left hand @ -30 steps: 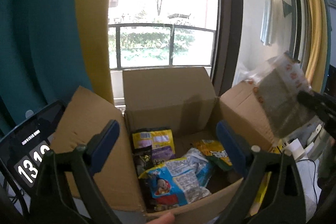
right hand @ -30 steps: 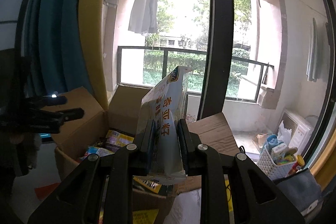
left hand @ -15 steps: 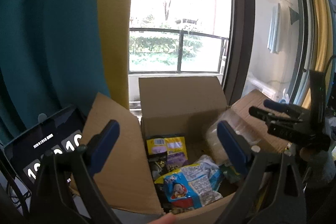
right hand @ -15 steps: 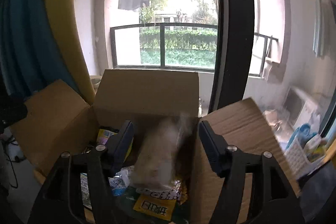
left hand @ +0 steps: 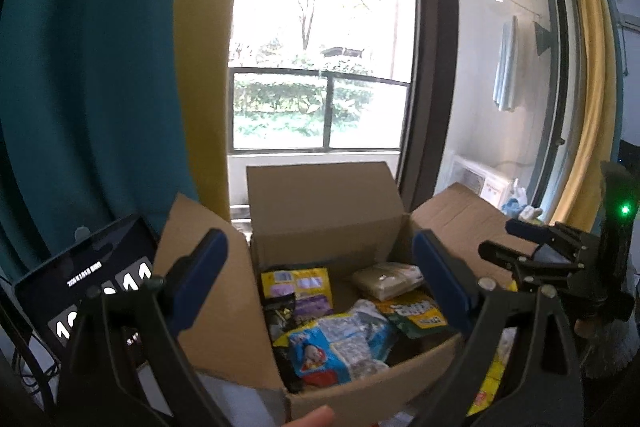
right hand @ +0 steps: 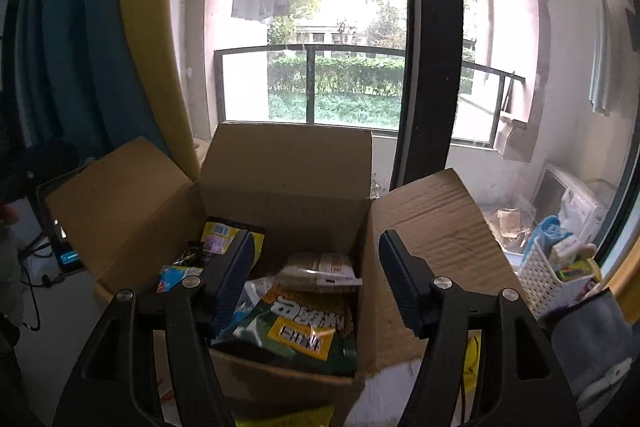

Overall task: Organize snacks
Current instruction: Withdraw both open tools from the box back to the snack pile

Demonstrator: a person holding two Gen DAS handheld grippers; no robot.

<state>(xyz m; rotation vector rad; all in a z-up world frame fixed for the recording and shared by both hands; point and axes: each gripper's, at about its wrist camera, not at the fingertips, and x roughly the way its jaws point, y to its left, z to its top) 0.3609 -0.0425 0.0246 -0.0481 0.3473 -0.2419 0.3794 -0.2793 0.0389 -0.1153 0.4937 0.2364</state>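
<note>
An open cardboard box point(left hand: 320, 203) point(right hand: 288, 167) holds several snack packs. A pale clear pack point(left hand: 386, 277) point(right hand: 320, 267) lies at its back right, on a green and yellow pack point(left hand: 416, 313) point(right hand: 304, 331). A blue cartoon pack point(left hand: 336, 347) lies in front and a yellow and purple pack point(left hand: 296, 285) at the back left. My left gripper point(left hand: 320, 283) is open and empty in front of the box. My right gripper point(right hand: 316, 279) is open and empty over the box's near edge; it also shows in the left wrist view point(left hand: 516, 243).
A dark tablet point(left hand: 84, 283) showing digits leans left of the box. A white basket point(right hand: 556, 275) of small items stands at the right. Teal and yellow curtains and a window stand behind the box. A yellow pack point(right hand: 280, 419) lies on the floor in front.
My right gripper opened and let go of the pale pack, which dropped into the box's back right. The right gripper has drawn back. My left gripper stayed open.
</note>
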